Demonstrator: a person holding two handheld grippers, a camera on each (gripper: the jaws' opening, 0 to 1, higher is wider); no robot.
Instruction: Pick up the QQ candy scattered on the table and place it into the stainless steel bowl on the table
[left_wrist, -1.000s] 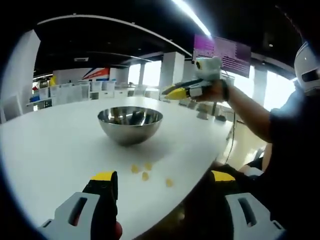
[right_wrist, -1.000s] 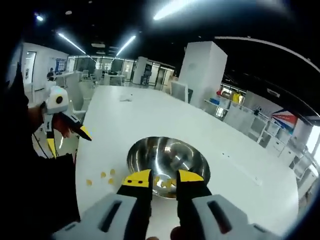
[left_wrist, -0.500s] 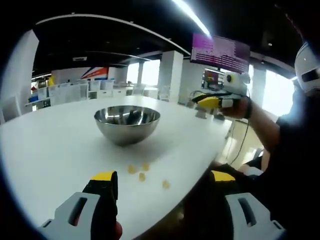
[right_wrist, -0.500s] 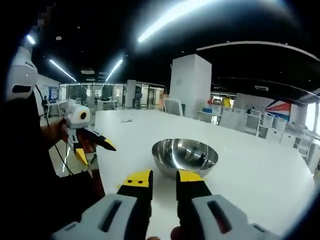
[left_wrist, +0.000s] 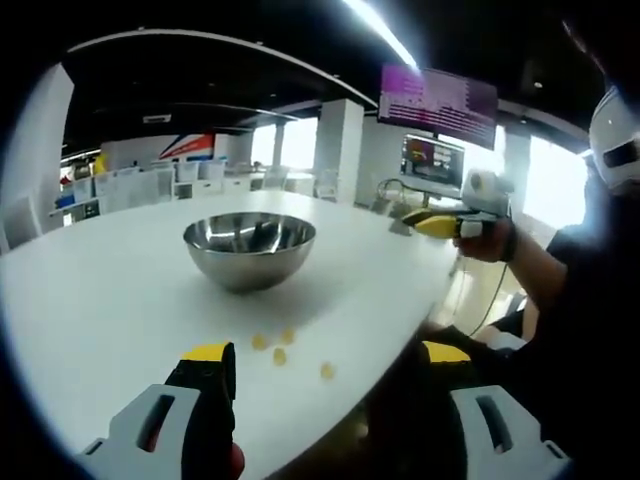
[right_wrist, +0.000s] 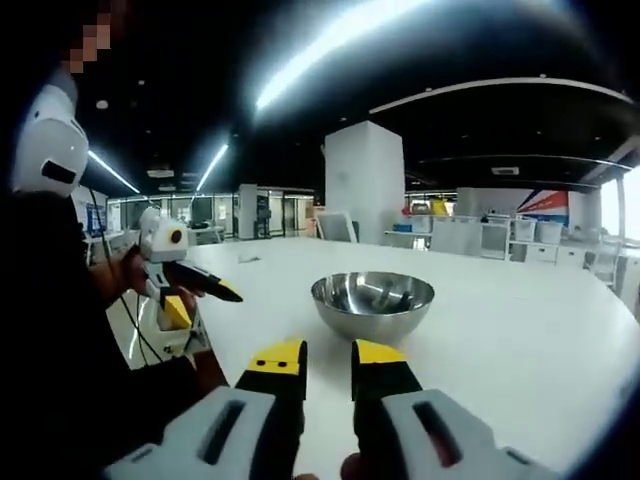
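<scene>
In the left gripper view, our left gripper (left_wrist: 325, 362) stands wide and empty over the near edge of the white tabletop (left_wrist: 100, 300). Four yellow QQ candies (left_wrist: 280, 350) lie just ahead, between us and the stainless steel bowl (left_wrist: 249, 248); the right gripper (left_wrist: 440, 224) hovers far right, beyond the edge. In the right gripper view, our right gripper (right_wrist: 328, 358) is narrow, gripping nothing, facing the bowl. The candies sit near the edge, so a clumsy pinch could flick one off.
</scene>
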